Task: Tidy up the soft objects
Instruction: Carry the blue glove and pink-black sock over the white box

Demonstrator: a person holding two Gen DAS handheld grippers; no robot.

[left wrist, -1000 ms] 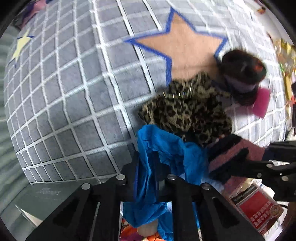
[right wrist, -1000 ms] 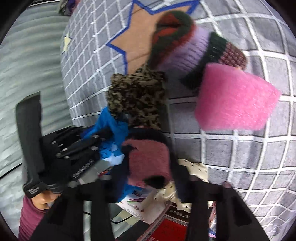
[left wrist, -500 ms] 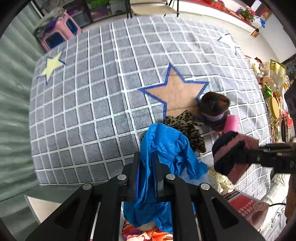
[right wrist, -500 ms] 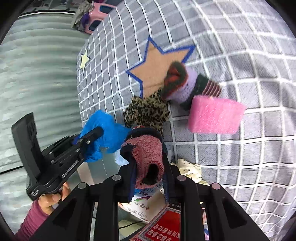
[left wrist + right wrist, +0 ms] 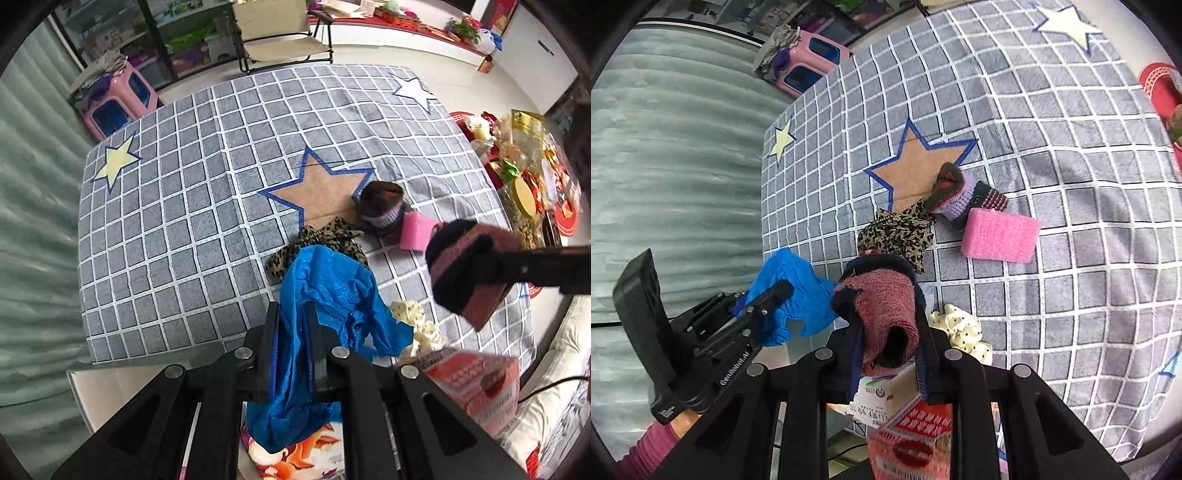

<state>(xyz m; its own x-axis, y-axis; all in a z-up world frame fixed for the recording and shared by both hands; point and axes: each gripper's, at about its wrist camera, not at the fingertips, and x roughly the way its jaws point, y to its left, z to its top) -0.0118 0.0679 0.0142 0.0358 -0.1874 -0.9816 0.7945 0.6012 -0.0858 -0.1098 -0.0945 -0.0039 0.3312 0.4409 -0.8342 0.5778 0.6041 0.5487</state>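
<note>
The left claw (image 5: 293, 332) was closed on a crumpled blue cloth (image 5: 328, 291), which hung down between and below its fingers, lifted clear of the desk (image 5: 177, 229). The right claw (image 5: 892, 345) was likewise clamped on a rolled pink-and-dark sock (image 5: 882, 299), held up in the air beside the blue cloth without touching it, as far as could be told.

Beyond them, on the checked cover, lay the things not yet picked up: a leopard-print piece (image 5: 895, 232) nearest the claws, a striped knitted piece (image 5: 956, 195) on the tip of the orange star, and a pink sponge (image 5: 999, 236) just beside it. A cream dotted scrunchie (image 5: 962, 330) sat near the desk's front edge, close to a red-printed box (image 5: 476, 384).

This looked like the carrying step, with both claws loaded. The next move would call for taking each piece to wherever the soft things are gathered, a place not clearly shown, and opening to release.
</note>
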